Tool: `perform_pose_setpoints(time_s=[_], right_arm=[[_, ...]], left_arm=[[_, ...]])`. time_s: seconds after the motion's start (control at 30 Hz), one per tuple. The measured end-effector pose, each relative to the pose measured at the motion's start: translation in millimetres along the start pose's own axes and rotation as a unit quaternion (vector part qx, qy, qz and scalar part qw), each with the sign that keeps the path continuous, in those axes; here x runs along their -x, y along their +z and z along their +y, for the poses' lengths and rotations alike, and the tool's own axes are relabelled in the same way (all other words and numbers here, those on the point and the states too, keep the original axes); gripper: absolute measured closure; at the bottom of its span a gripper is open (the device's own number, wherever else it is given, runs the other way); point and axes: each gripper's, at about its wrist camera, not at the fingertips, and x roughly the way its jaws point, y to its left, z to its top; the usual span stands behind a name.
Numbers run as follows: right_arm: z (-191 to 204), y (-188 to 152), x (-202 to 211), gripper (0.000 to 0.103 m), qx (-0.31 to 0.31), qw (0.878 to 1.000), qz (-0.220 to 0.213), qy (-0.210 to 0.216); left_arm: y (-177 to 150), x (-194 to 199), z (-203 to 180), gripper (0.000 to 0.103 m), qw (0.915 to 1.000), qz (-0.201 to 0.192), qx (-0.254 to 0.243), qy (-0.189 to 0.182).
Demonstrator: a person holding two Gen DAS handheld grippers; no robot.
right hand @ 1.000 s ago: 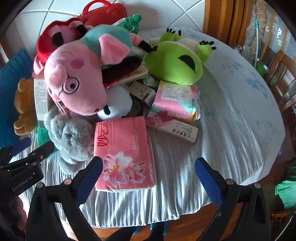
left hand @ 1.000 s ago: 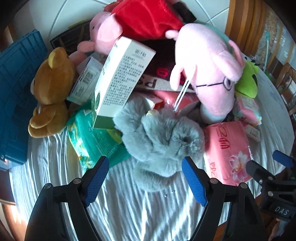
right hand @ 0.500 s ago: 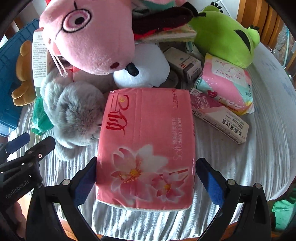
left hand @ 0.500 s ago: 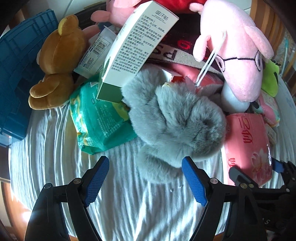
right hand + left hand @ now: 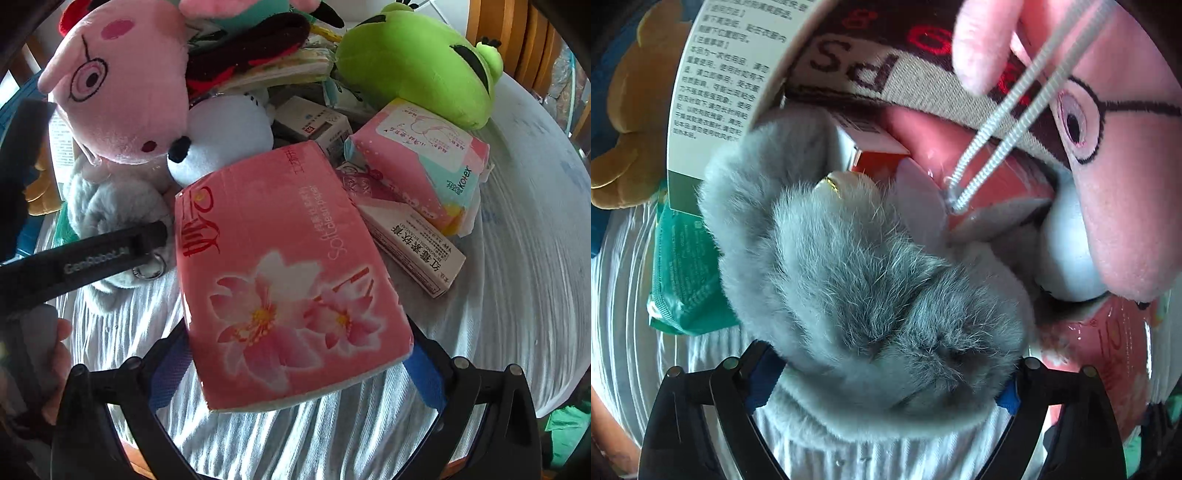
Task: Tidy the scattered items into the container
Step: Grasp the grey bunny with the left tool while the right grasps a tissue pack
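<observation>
Against grey furry toy point(image 5: 871, 295): white box point(image 5: 716, 81), pink pig plush point(image 5: 1108, 147).

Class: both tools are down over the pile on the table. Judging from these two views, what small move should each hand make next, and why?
Probably close both. The grey furry toy already fills the gap of the left tool, whose jaws are opening, and the pink tissue pack lies between the blue pads of the right tool. Neither looks gripped yet.
</observation>
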Motion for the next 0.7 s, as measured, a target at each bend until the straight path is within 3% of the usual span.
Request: perform_pose_setpoints(time_s=[0.03, 0.13, 0.3, 0.5, 0.7], right_arm=[[1, 0, -2, 0.0, 0.002, 1.0, -0.002, 0.0], [9, 1, -4, 0.0, 0.016, 1.0, -0.009, -0.007], [21, -2, -3, 0.003, 0.028, 1.0, -0.006, 0.0], [47, -15, 0, 0.004, 0.052, 0.998, 0.002, 0.027], [58, -15, 4, 0.003, 0.057, 0.998, -0.004, 0.016]], left_arm=[[-4, 4, 0, 0.031, 1.0, -0.004, -0.006, -0.002], [-17, 13, 1, 0.044, 0.9997, -0.013, -0.02, -0.006], [-49, 30, 18, 0.051, 0.9992, -0.01, -0.037, 0.012], [-75, 48, 34, 0.048, 0.9985, -0.002, -0.048, 0.025], [-63, 67, 33, 0.026, 0.9984, -0.03, -0.036, 0.031]])
